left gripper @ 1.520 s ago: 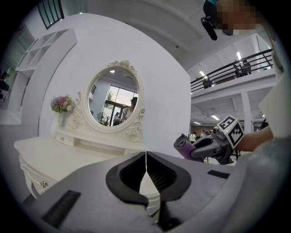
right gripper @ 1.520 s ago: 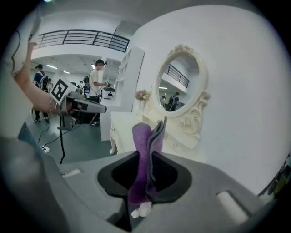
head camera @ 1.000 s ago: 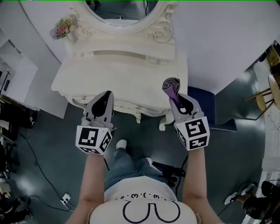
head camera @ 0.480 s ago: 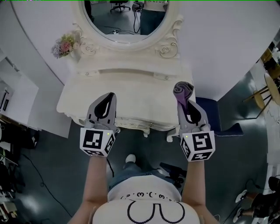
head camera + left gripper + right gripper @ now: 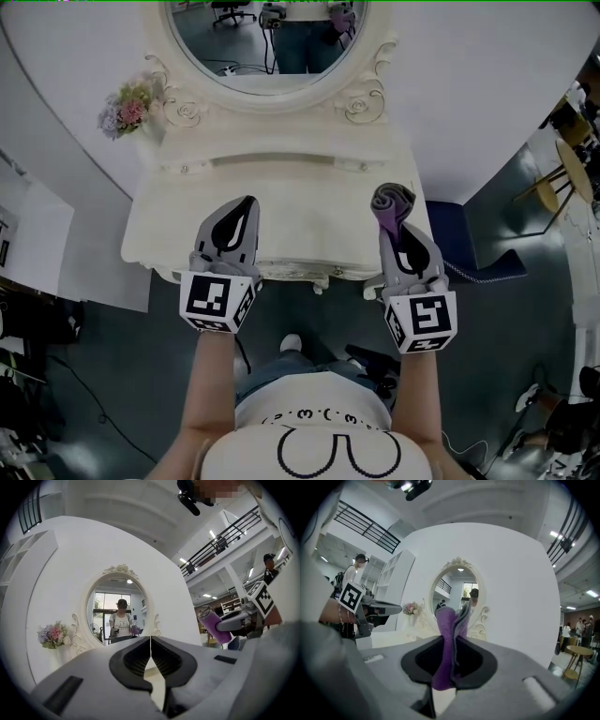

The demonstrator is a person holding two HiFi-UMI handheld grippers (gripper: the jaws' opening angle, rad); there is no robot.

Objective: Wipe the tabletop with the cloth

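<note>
Between the jaws of the right gripper (image 5: pixel 394 225), the purple cloth (image 5: pixel 391 202) is standing bunched, pinched firmly, apparently ready for wiping. The cream tabletop (image 5: pixel 309 220) is lying just beneath and ahead. Off to its side, the left gripper (image 5: pixel 247 206) is hovering with jaws pressed together on nothing, seemingly staying clear.
</note>
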